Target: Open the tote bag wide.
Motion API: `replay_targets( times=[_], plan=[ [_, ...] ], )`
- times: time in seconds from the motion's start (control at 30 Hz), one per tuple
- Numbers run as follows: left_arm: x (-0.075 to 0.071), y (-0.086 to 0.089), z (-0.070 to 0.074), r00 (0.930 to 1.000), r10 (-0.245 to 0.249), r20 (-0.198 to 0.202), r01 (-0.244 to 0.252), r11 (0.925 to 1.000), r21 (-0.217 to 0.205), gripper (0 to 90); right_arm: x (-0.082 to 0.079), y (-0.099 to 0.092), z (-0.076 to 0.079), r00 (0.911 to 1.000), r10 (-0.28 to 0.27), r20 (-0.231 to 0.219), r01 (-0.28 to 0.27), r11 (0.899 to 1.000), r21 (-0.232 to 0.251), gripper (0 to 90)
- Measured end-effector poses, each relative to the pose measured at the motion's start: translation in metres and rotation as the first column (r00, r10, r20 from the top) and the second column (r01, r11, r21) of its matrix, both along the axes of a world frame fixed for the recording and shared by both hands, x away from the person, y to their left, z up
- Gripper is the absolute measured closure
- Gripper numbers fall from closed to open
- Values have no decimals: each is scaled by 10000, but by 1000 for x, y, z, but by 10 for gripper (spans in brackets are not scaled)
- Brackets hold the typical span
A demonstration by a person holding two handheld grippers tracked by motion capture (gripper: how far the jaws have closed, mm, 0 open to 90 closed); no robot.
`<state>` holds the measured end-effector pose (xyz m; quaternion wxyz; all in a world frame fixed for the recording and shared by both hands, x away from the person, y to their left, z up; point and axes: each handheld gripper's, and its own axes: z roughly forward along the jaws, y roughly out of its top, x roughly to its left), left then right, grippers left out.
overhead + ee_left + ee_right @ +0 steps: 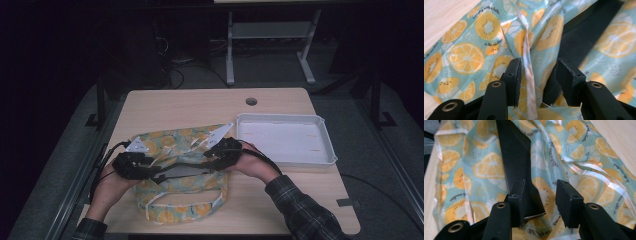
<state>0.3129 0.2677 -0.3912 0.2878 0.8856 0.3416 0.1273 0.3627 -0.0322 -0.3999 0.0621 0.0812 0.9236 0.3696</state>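
Note:
A teal bag [170, 140] printed with orange fruit slices lies flat on the wooden table [190, 102]. A flat black board [182, 171] sits in its mouth. My left gripper [156, 173] is over the bag's left part and my right gripper [209, 159] over its right part, pointing toward each other. In the left gripper view the bag [466, 55] shows a pale strap [526, 50] running between the open gripper [537, 72], with the board [584, 32] by the right jaw. In the right gripper view the open gripper [540, 192] straddles the board's [514, 157] corner and bag [486, 167] cloth.
A white empty tray [287, 161] stands on the table right of the bag, close to my right hand. A round cable hole [251, 101] is at the table's far edge. Table legs and cables stand on the dark floor beyond.

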Motion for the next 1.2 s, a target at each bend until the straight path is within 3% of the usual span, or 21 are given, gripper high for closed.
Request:
replay_targets(
  times=[0.1, 0.27, 0.33, 0.47, 0.8, 0.97, 1.2],
  plan=[
    [3, 1, -4, 10000, 11, -35, -11, 9999, 123, 595, 2, 1, -2, 9999, -117, -19, 116, 9999, -100, 667],
    [6, 4, -4, 10000, 93, 13, -93, 9999, 118, 828, 6, 2, -5, 9996, -248, 165, 251, 9995, -171, 868],
    [8, 5, -4, 9999, 151, 29, -151, 9999, 59, 888, 6, 2, -5, 9994, -279, 211, 282, 9995, -164, 890],
    [12, 7, -2, 9997, 221, 143, -220, 9997, -74, 898, 7, 0, -3, 9981, -421, 445, 424, 9991, -60, 893],
    [29, 14, -7, 9978, 619, 218, -609, 9972, -444, 899, 19, 5, -8, 9950, -888, 463, 892, 9960, -51, 894],
    [37, 19, -12, 9966, 826, 25, -823, 9947, -610, 900, 24, 9, -14, 9940, -1044, 314, 1047, 9944, -101, 894],
    [43, 24, -22, 9938, 1085, -223, -1094, 9929, -460, 900, 29, 5, -21, 9921, -1209, 323, 1220, 9920, -329, 895]
  ],
)
